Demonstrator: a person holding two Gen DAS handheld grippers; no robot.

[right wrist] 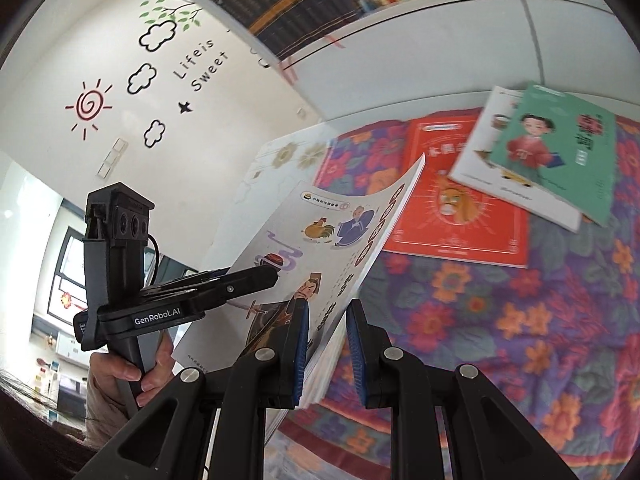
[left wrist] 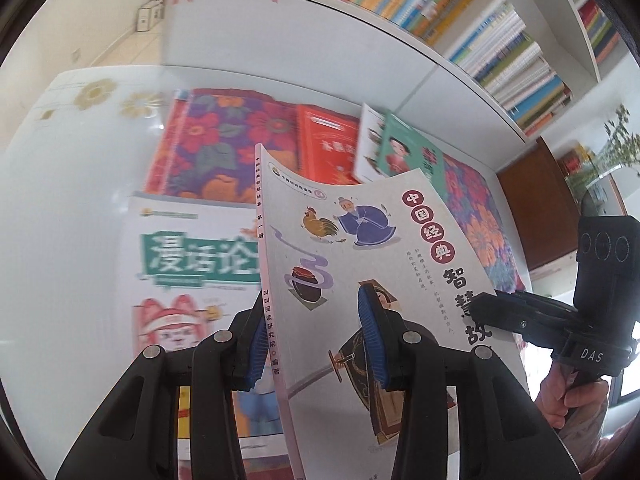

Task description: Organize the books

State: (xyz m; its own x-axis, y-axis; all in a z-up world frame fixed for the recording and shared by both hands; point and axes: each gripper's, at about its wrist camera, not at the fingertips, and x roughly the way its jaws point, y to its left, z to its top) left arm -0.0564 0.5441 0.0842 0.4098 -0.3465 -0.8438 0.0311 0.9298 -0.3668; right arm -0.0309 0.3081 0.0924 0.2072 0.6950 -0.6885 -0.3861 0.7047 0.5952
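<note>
A grey-covered book (left wrist: 360, 240) with a rooster and robed figures on it hangs tilted above the table, held by both grippers. My left gripper (left wrist: 312, 340) is shut on the book near its spine, one blue pad on the cover. In the left wrist view, my right gripper (left wrist: 480, 304) clamps the book's right edge. In the right wrist view, my right gripper (right wrist: 326, 354) is shut on that page edge of the grey-covered book (right wrist: 320, 240), and the left gripper (right wrist: 272, 276) reaches onto the cover from the left. A hand (right wrist: 120, 372) grips its handle.
Below lie a white book with a green title (left wrist: 192, 264), a red book (right wrist: 460, 208) and a green book (right wrist: 560, 148) overlapping a white one, on a floral cloth (right wrist: 520, 320). A white bookshelf (left wrist: 512, 64) full of books stands behind the table.
</note>
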